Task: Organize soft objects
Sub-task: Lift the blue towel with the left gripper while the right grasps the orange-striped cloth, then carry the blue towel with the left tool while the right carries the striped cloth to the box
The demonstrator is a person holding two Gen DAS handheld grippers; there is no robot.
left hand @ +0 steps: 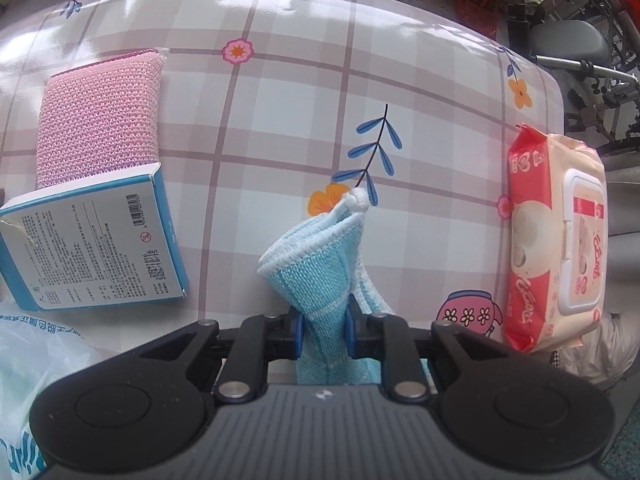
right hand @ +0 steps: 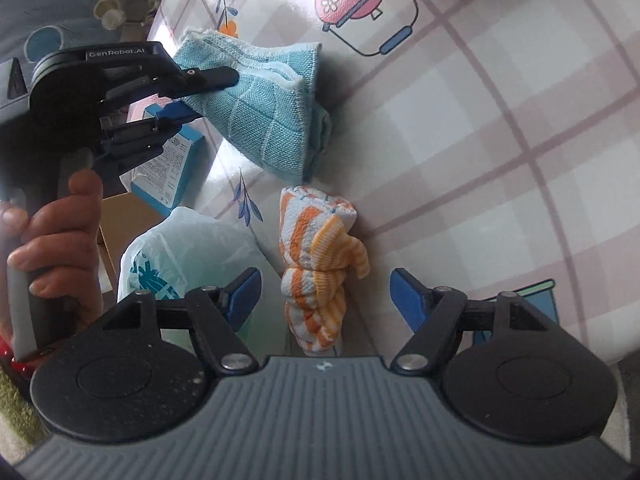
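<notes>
My left gripper (left hand: pixel 323 328) is shut on a folded light blue cloth (left hand: pixel 316 264) and holds it above the checked tablecloth. The same cloth (right hand: pixel 264 116) and the left gripper (right hand: pixel 212 92) show in the right wrist view at upper left. My right gripper (right hand: pixel 326 296) is open and empty, its blue pads on either side of a bunched orange-and-white striped cloth (right hand: pixel 316 264) lying on the table. A pink knitted sponge pad (left hand: pixel 100 116) lies at the far left of the table.
A blue-and-white carton (left hand: pixel 92 244) lies at the left, partly over the pink pad. A red and cream wet-wipes pack (left hand: pixel 556 240) lies at the table's right edge. A thin plastic bag (right hand: pixel 192 256) sits at the near left. Clutter stands beyond the table's far edge.
</notes>
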